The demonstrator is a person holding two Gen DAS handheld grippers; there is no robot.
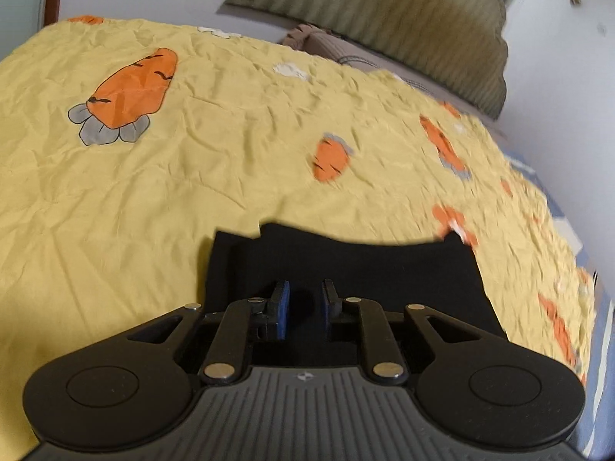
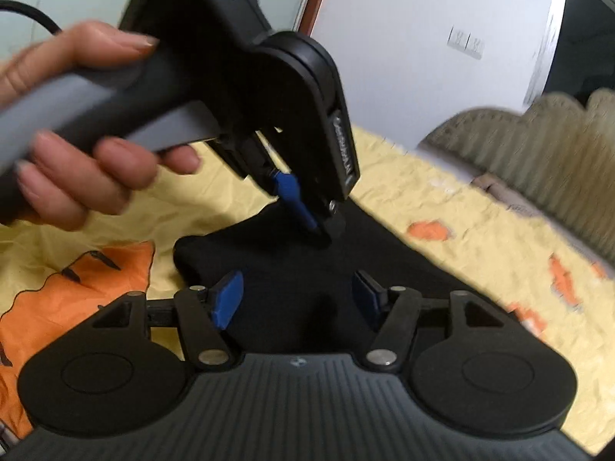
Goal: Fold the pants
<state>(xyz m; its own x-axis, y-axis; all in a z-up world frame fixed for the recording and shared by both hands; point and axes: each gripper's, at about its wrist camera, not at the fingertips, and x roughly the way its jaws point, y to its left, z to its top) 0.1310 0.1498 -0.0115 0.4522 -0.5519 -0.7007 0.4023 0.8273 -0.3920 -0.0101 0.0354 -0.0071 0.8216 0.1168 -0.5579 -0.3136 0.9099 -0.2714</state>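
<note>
The black pants (image 1: 346, 265) lie folded in a compact bundle on the yellow carrot-print bedsheet (image 1: 173, 176). My left gripper (image 1: 305, 303) hovers over the pants with its blue pads a small gap apart, nothing between them. In the right wrist view the pants (image 2: 300, 292) lie under both tools. My right gripper (image 2: 296, 299) is open wide above the bundle. The left gripper (image 2: 319, 226) comes down from the upper left, its tips touching the fabric, held by a hand (image 2: 77, 130).
An olive corduroy pillow (image 1: 384, 11) and a beige cushion (image 1: 330, 44) sit at the head of the bed. The white wall (image 2: 423, 38) is behind. The bed's right edge shows a blue striped border (image 1: 599, 326).
</note>
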